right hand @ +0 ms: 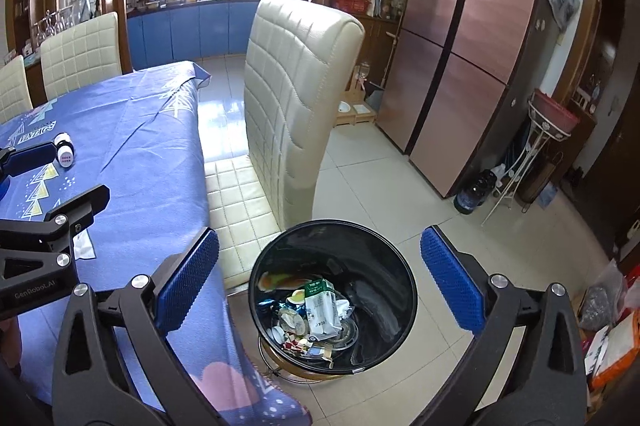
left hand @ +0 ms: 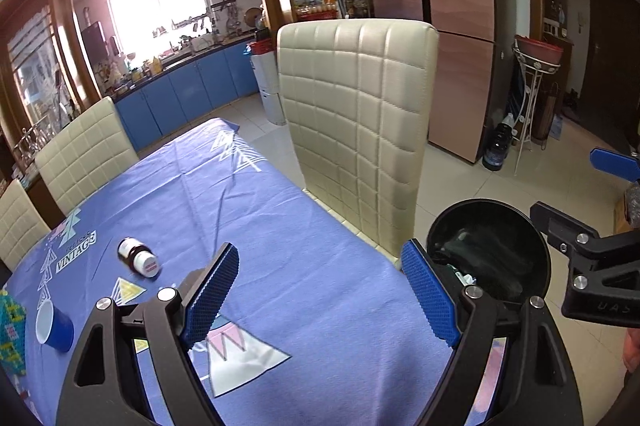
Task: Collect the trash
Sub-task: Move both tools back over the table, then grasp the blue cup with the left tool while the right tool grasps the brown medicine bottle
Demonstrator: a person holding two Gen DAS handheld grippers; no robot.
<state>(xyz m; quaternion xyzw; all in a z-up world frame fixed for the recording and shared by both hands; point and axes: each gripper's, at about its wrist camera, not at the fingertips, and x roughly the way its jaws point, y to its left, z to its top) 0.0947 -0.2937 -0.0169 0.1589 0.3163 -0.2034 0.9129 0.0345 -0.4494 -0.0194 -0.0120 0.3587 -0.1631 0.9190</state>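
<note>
A black round trash bin (right hand: 396, 302) stands on the floor beside the table; it holds a green-white carton (right hand: 322, 306) and several wrappers. My right gripper (right hand: 320, 286) is open and empty, right above the bin. My left gripper (left hand: 324, 290) is open and empty over the blue tablecloth (left hand: 280, 226), near the table's right edge. A small brown bottle with a white cap (left hand: 138, 258) lies on its side on the table, left of the left gripper; it also shows in the right wrist view (right hand: 64, 147). A blue paper cup (left hand: 54, 326) lies tipped at the table's left.
A cream quilted chair (left hand: 356, 129) stands at the table's right side, just behind the bin (left hand: 488, 254). Two more cream chairs (left hand: 84, 149) line the far side. A colourful patterned object (left hand: 10, 334) sits at the left edge. Bags (right hand: 608, 326) lie on the floor right.
</note>
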